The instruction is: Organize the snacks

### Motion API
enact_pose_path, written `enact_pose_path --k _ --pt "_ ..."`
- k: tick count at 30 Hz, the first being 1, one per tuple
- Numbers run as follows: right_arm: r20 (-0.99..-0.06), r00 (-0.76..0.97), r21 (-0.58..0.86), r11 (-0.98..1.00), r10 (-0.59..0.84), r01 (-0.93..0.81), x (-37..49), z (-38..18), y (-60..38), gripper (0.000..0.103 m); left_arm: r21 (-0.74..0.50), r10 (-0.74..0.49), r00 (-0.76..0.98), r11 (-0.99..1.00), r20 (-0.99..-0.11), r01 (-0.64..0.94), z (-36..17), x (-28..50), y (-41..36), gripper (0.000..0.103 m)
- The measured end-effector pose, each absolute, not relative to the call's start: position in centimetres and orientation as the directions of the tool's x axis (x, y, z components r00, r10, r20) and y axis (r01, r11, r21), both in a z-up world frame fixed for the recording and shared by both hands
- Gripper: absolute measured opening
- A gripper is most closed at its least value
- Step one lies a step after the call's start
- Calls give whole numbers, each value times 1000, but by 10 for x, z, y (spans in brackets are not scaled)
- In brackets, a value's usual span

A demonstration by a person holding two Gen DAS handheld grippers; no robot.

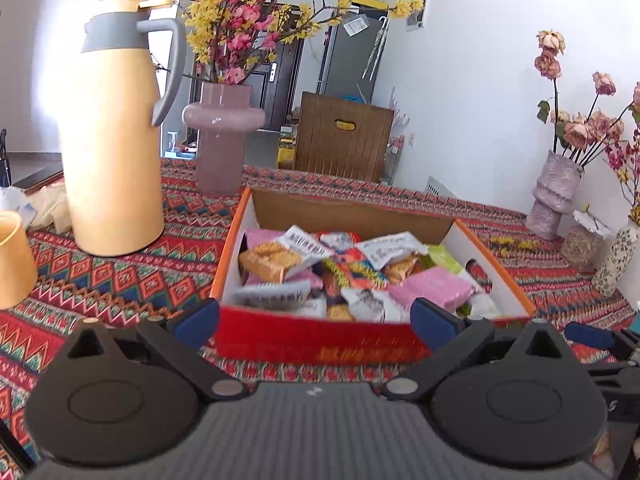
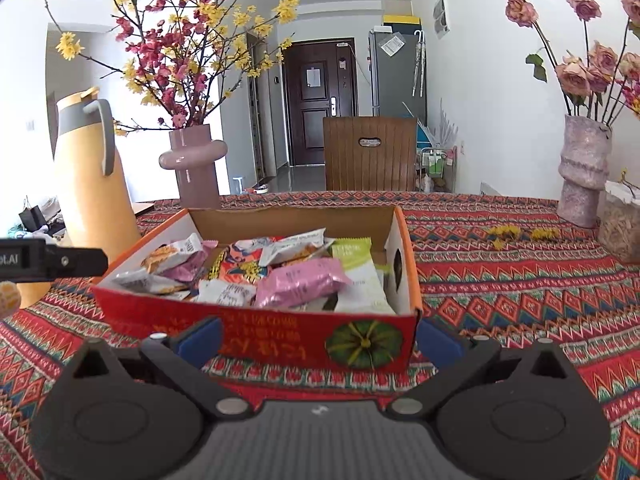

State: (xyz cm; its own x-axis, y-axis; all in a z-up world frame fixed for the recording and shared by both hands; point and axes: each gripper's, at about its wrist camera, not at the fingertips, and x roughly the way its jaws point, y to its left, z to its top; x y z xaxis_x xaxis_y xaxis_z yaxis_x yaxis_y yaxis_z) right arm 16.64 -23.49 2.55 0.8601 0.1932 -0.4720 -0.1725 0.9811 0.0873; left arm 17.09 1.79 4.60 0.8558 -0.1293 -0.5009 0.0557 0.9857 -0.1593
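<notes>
Both pictures are bright with daylight. In the left wrist view the light floods in from the upper left, washing the wall behind the yellow jug [image 1: 114,128] to plain white, and a soft glare sits on the pink vase [image 1: 222,140]. The right wrist view is lit more evenly, with a pale washed-out area at the far left. Shadows on the patterned tablecloth [image 2: 520,280] are faint and soft. The fisheye lens bends straight lines outward, and dark curved corners frame each picture. The near red wall of the snack box [image 1: 320,340] is slightly smeared with motion blur in the left view; elsewhere detail stays fairly sharp.
</notes>
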Motion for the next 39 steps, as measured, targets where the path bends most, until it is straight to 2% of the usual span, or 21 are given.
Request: enact_pose_path --k 16,39 --pt "-507 833 108 975 223 -195 99 17 -241 103 -142 -125 799 989 -588 50 11 102 26 103" --pt "-522 819 114 970 241 -212 76 11 -238 103 -133 -141 798 988 -586 77 9 71 21 103"
